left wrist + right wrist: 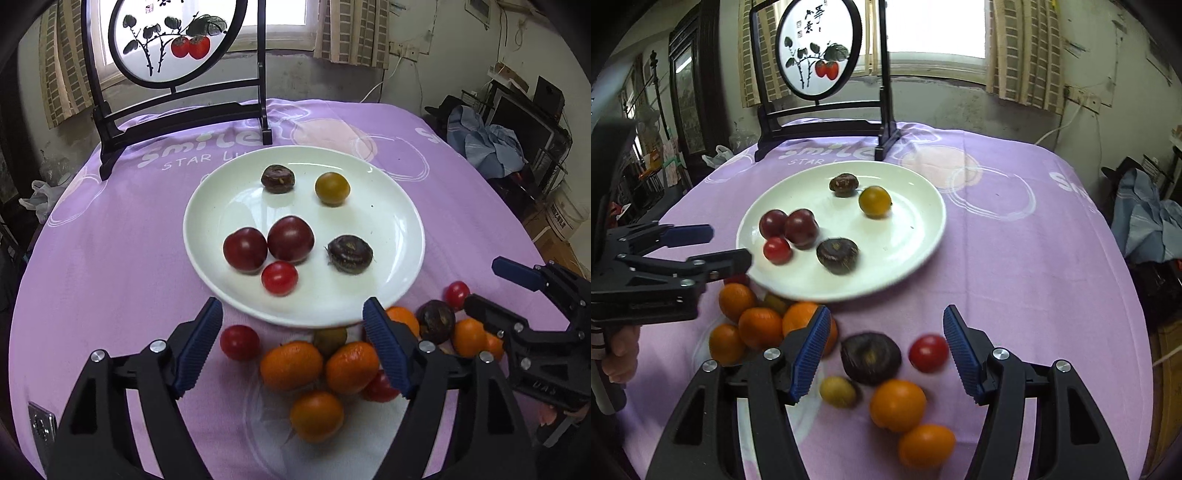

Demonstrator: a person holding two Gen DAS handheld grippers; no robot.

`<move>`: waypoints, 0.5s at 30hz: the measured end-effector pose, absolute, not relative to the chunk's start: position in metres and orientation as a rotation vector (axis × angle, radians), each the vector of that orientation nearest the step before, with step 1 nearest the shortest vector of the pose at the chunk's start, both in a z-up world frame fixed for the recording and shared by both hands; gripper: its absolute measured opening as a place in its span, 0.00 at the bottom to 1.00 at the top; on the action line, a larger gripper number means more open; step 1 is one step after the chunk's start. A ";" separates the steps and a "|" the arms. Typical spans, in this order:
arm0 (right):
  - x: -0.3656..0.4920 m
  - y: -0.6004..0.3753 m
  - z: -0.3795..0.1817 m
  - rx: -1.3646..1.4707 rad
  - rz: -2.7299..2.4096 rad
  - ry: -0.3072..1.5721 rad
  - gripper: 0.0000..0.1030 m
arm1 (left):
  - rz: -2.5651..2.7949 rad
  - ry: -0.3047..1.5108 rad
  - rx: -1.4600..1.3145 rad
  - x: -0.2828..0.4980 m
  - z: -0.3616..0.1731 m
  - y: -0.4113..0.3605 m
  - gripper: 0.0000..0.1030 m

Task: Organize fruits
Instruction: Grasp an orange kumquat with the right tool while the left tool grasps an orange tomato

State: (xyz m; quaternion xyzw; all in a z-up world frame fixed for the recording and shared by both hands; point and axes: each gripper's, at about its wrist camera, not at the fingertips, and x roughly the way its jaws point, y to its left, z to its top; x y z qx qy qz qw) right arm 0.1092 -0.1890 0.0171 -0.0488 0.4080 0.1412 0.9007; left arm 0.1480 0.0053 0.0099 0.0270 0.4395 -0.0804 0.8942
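Fruits (291, 365) just beside plate (402, 221) rim

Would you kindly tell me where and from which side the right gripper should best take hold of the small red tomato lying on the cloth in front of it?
Grip the red tomato across its round middle, coming from above. The right gripper is open. A dark fruit sits apart on one side and an orange near the front, so a finger probably fits each side.
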 end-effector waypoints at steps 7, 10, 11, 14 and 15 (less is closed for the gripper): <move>0.073 -0.220 0.005 -0.057 0.246 0.866 0.62 | -0.172 0.922 0.025 0.108 -0.001 0.015 0.75; 0.060 -0.227 -0.006 -0.049 0.238 0.896 0.62 | -0.170 0.927 0.030 0.095 -0.007 0.016 0.75; 0.057 -0.227 -0.009 -0.051 0.237 0.903 0.62 | -0.172 0.931 0.029 0.092 -0.009 0.017 0.75; 0.051 -0.229 -0.020 -0.053 0.233 0.932 0.62 | -0.178 0.953 0.019 0.085 -0.017 0.018 0.76; 0.050 -0.230 -0.023 -0.051 0.230 0.941 0.62 | -0.178 0.960 0.018 0.083 -0.019 0.018 0.76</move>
